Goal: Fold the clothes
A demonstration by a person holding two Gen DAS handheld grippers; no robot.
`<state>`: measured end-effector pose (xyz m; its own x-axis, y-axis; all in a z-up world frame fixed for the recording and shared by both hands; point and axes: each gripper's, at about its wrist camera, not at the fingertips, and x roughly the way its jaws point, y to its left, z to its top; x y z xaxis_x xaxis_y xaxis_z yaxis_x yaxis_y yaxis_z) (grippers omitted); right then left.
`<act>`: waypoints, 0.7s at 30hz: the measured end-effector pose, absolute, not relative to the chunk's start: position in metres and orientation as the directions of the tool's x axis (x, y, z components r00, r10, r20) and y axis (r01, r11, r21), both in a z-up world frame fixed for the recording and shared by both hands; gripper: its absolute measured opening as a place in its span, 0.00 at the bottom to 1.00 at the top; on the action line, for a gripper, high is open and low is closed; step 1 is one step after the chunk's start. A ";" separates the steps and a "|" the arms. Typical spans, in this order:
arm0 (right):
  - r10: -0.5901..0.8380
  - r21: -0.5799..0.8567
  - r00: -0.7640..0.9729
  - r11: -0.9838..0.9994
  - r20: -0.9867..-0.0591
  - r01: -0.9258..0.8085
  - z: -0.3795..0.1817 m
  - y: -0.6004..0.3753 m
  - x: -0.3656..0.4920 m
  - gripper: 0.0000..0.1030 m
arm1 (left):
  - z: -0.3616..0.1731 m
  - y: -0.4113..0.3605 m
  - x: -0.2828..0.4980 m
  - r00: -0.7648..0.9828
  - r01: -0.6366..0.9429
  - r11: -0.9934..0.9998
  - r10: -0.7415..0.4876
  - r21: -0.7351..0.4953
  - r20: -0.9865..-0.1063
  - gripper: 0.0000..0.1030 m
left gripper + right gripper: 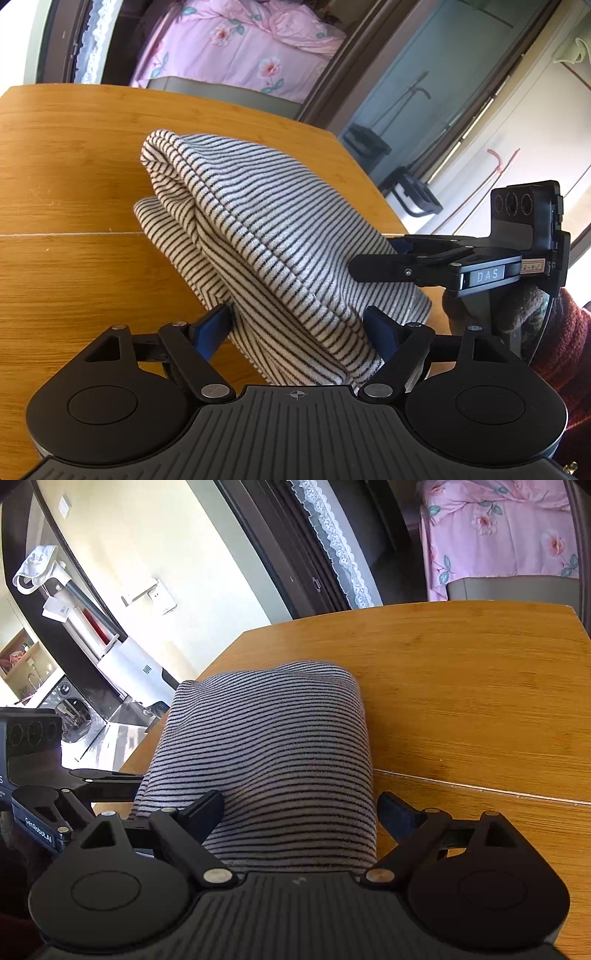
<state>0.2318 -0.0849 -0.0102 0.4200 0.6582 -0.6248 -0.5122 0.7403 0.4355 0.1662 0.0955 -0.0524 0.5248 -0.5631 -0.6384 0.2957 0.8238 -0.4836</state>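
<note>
Garment: striped knit garment [258, 236], folded into a thick bundle, lying on the wooden table [66, 177] toward its near edge.
Handling: I judge it soft, light and limp. The layers look likely to slide over each other, and the bulk will sag if lifted from one end only.
Where to hold: I'd take it at the two near corners of the fold, pinching all layers together, one tong per side.
Left gripper [299, 325]: spread wide, straddling the near end of the bundle. The blue pads sit right beside the cloth on either side. I see no squeeze in the fabric, so I read it as released.
Right gripper [299, 808]: also wide. The left finger lies against the stripes, the right stands clear of the edge. Nothing gripped.
</note>
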 end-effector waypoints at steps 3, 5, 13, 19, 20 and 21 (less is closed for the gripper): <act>0.649 0.415 0.415 0.744 -0.638 -0.524 -0.010 -0.074 0.233 0.87 | -0.057 0.100 0.167 0.520 0.288 0.816 -0.573 -0.501 -0.633 0.82; 0.647 0.419 0.412 0.745 -0.641 -0.519 -0.009 -0.070 0.236 0.86 | -0.059 0.103 0.167 0.522 0.288 0.811 -0.579 -0.510 -0.627 0.81; 0.645 0.406 0.420 0.746 -0.638 -0.528 -0.006 -0.026 0.264 0.85 | -0.061 0.137 0.179 0.572 0.242 0.818 -0.555 -0.522 -0.605 0.76; 0.656 0.410 0.424 0.738 -0.625 -0.536 -0.007 0.029 0.311 0.85 | -0.055 0.181 0.206 0.652 0.183 0.858 -0.471 -0.480 -0.594 0.68; 0.657 0.406 0.428 0.737 -0.621 -0.541 -0.008 0.040 0.319 0.85 | -0.054 0.190 0.212 0.666 0.170 0.864 -0.455 -0.474 -0.591 0.67; 0.658 0.404 0.433 0.736 -0.616 -0.543 -0.008 0.050 0.326 0.85 | -0.054 0.199 0.217 0.678 0.155 0.869 -0.439 -0.470 -0.589 0.66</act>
<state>0.3263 0.0496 -0.0084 0.4335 0.6576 -0.6162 -0.5431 0.7363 0.4036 0.2170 0.1989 -0.0539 0.6783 -0.4391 -0.5891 0.1547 0.8691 -0.4698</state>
